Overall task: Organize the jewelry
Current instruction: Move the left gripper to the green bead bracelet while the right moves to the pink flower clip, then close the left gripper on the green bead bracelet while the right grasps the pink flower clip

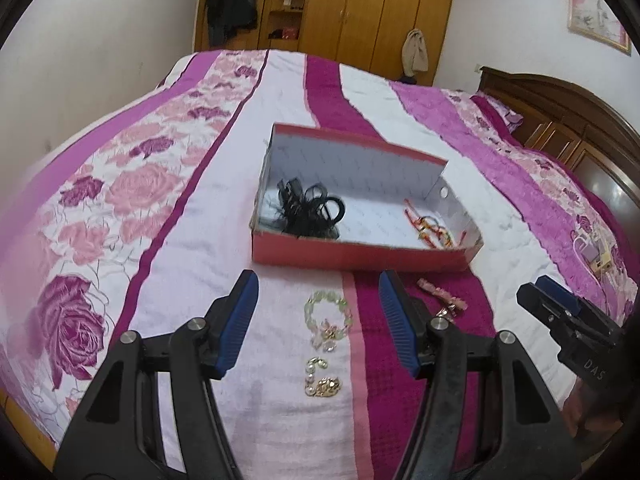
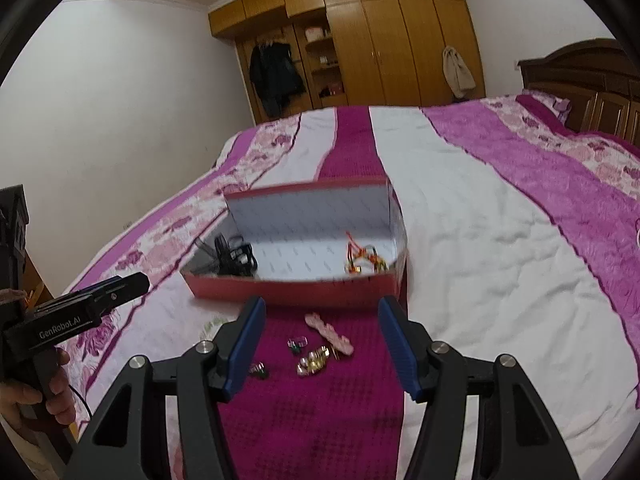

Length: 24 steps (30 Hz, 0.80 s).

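The left gripper [image 1: 318,322] hung over the bedspread [image 1: 192,264] with its blue-padded jaws standing apart and nothing clasped; seen between them lay a pale green bead bracelet [image 1: 329,311] and, nearer the camera, a gold and pearl piece [image 1: 320,378]. The right gripper [image 2: 320,346] likewise had its jaws parted and held nothing, and between them on the magenta stripe lay a pink hair clip [image 2: 330,334], some gold rings [image 2: 312,362] and two small green-stoned pieces [image 2: 297,344], all apart from the pads. Beyond both tools sat an open red box [image 1: 360,254] with a white lining, resting on the bed just past the loose jewelry. Inside it, black hair accessories [image 1: 310,208] lay at the left end and red and gold bangles [image 1: 434,230] at the right end. A hand [image 2: 32,396] gripped the left tool's handle at the edge of the right wrist view. Farther off stood a wooden wardrobe [image 2: 400,40] and a dark headboard [image 1: 568,128].
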Available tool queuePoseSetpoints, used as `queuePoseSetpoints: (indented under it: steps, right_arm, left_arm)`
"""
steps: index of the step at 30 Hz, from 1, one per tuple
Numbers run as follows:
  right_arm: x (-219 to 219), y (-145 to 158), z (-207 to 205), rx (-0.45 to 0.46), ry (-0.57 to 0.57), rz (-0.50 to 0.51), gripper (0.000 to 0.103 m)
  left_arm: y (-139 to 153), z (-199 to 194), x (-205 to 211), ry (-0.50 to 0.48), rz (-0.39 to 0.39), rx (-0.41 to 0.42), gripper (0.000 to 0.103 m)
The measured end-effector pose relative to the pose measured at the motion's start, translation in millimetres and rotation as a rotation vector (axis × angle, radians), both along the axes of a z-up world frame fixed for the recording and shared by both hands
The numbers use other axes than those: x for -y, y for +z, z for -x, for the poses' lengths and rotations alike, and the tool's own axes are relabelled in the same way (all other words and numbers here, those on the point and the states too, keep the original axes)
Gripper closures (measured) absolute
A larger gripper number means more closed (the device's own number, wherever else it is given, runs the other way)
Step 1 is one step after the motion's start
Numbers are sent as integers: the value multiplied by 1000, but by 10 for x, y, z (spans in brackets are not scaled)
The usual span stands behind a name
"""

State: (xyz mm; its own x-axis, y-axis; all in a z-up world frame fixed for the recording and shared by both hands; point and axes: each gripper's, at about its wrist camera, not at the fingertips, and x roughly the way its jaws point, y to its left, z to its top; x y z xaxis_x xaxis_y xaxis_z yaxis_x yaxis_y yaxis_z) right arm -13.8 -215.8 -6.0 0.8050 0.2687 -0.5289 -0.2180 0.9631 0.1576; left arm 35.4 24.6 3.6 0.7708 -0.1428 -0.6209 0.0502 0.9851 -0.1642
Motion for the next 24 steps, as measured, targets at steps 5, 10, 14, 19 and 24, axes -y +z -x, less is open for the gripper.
queuePoseSetpoints:
  steps: [5,10,14,19,24]
  right_arm:
    - [4,-180,-33,-58,7,2,41]
    - [10,-322,-90,-105,12,3,41]
    - [22,-388,-146,-126,6,-1,41]
    - [33,-437,-220,-144,-2,-2,41]
    - [15,-479,-325,-160,1,5,41]
  left_arm:
    - [-112,-60,18,-8,1,-44,49]
    - [-275,-171,54,-22,-10,-97,49]
    - [-430,-283,68,-22,-13,-147,50]
    - [-601,-420,53,-20,-20,-205,65]
    - [-693,-495,56,-23,-20,-239,72]
